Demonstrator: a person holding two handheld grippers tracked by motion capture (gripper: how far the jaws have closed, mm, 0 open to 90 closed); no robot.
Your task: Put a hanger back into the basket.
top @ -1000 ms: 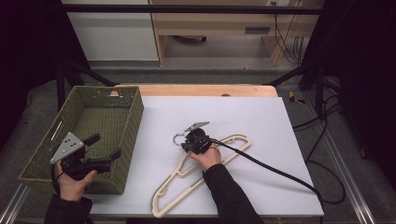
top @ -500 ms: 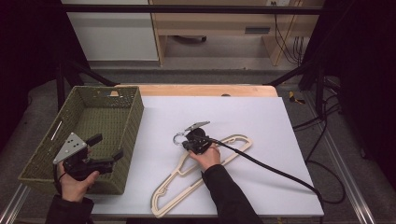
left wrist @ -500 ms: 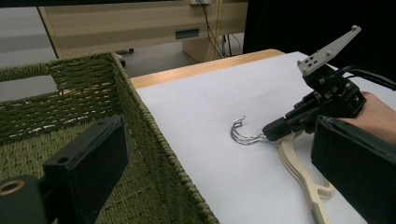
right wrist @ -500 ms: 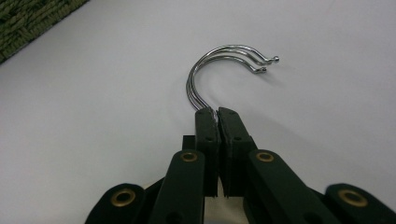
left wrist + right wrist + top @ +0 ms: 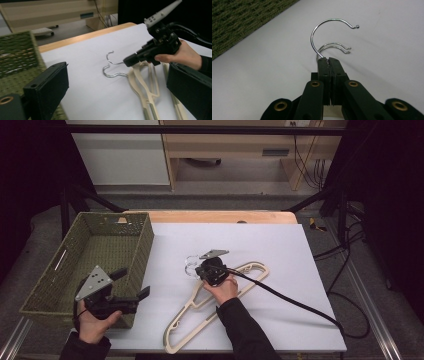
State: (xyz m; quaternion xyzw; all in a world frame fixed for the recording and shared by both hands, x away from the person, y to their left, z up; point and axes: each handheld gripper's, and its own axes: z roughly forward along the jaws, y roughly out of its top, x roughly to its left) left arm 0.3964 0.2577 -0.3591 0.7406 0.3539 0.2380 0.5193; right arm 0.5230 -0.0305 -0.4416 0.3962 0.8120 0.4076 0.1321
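A cream plastic clothes hanger [image 5: 210, 312] lay at lower centre of the high view on the white table [image 5: 300, 250], its chrome hook [image 5: 324, 35] pinched at the neck by the right gripper [image 5: 328, 61], whose jaws had just been closing and sat pressed together on the wire. A second hanger's hook [image 5: 111, 72] lay beside it. At lower left, the left gripper [image 5: 134, 285] hung spread and empty over the near corner of the green woven basket [image 5: 60, 285].
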